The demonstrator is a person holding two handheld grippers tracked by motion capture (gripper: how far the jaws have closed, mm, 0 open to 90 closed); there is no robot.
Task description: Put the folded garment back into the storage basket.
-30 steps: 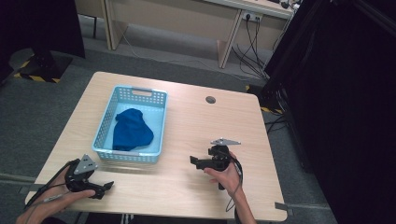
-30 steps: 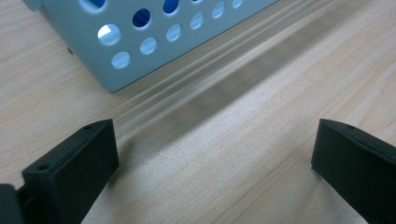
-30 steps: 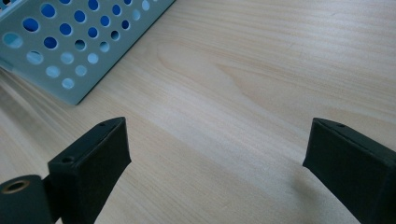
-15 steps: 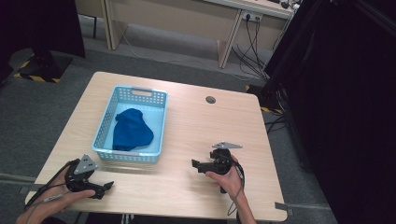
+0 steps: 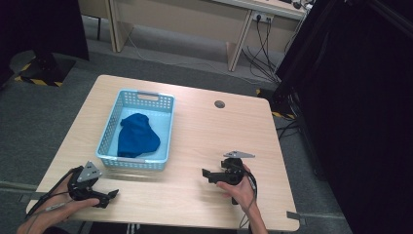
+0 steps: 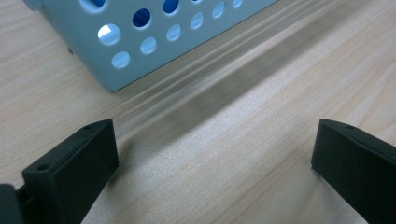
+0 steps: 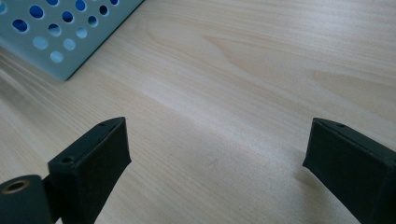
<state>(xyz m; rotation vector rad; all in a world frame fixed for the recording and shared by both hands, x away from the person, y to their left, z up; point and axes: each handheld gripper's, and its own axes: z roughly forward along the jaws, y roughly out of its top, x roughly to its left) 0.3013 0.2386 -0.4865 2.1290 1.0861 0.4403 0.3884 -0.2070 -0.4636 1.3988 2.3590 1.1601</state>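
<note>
A light blue perforated basket point(image 5: 160, 100) stands on the left half of the wooden table point(image 5: 209, 131), with a crumpled dark blue cloth point(image 5: 137, 136) inside it. My left gripper point(image 5: 113, 194) rests low at the table's front left corner, just in front of the basket, open and holding nothing. Its own view shows the basket's corner point(image 6: 140, 51) close ahead, the jaws wide apart over bare wood. At the front right my right gripper point(image 5: 206, 173) is open and points left toward the basket point(image 7: 56, 32); nothing lies between its jaws.
A small round grommet point(image 5: 219, 104) sits near the table's back edge. Beyond the table are desks with hanging cables point(image 5: 263, 44) and a black curtain point(image 5: 355, 97) on the right. Bare wood lies between the basket and the right gripper.
My right gripper has drawn slightly back toward the table's front edge. The left gripper, basket and cloth have stayed put.
</note>
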